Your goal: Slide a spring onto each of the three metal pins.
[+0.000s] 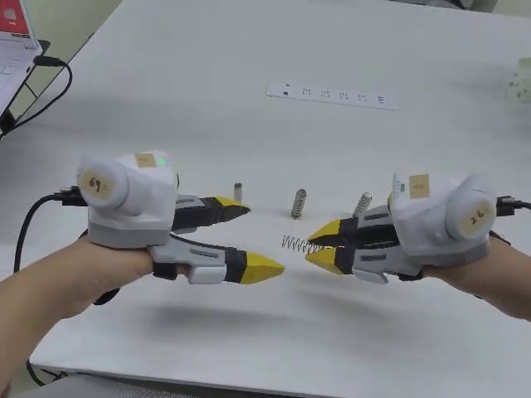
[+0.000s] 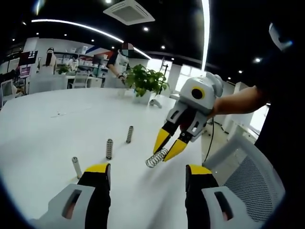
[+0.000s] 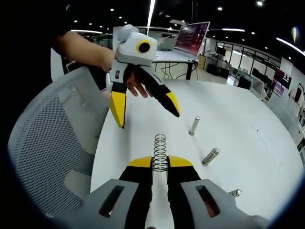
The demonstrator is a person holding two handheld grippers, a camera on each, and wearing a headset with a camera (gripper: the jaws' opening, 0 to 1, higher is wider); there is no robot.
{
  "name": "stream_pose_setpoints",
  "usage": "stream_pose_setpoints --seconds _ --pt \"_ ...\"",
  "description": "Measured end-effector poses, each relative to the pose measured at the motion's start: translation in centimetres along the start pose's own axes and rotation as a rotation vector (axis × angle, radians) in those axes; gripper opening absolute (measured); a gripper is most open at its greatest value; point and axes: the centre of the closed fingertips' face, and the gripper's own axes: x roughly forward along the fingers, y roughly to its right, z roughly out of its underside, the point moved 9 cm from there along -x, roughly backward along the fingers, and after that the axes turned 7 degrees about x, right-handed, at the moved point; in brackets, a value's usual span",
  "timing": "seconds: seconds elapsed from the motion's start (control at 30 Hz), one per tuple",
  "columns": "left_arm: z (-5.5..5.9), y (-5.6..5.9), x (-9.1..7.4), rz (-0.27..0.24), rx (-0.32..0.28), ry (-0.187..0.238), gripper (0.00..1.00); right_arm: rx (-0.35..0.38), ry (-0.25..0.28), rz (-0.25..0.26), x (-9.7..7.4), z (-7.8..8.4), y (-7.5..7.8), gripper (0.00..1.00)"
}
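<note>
Three upright pins stand in a row on the white table (image 1: 207,124). The left pin (image 1: 238,192) is bare metal. The middle pin (image 1: 299,203) and the right pin (image 1: 362,204) each carry a spring. My right gripper (image 1: 318,247) is shut on a loose spring (image 1: 294,243), which sticks out leftward from its yellow tips just above the table. In the right gripper view the spring (image 3: 160,149) points ahead, and the bare pin (image 3: 194,125) lies beyond to the right. My left gripper (image 1: 259,239) hangs open and holds nothing, facing the spring (image 2: 155,158).
A white power strip (image 1: 332,94) lies farther back on the table. A laptop (image 1: 12,41) and a black cable (image 1: 50,91) sit at the far left edge. A mesh chair (image 3: 52,143) stands beside the table's near edge.
</note>
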Motion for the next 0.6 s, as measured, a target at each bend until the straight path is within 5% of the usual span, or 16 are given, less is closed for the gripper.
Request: stream_pose_setpoints --seconds 0.23,0.6 --pt "0.1 0.5 1.2 0.043 0.014 -0.017 0.38 -0.018 -0.006 -0.032 -0.2 0.0 -0.2 0.08" --pt "0.2 1.0 2.4 0.076 0.011 -0.026 0.26 -0.023 -0.001 -0.046 -0.3 0.0 -0.5 0.08"
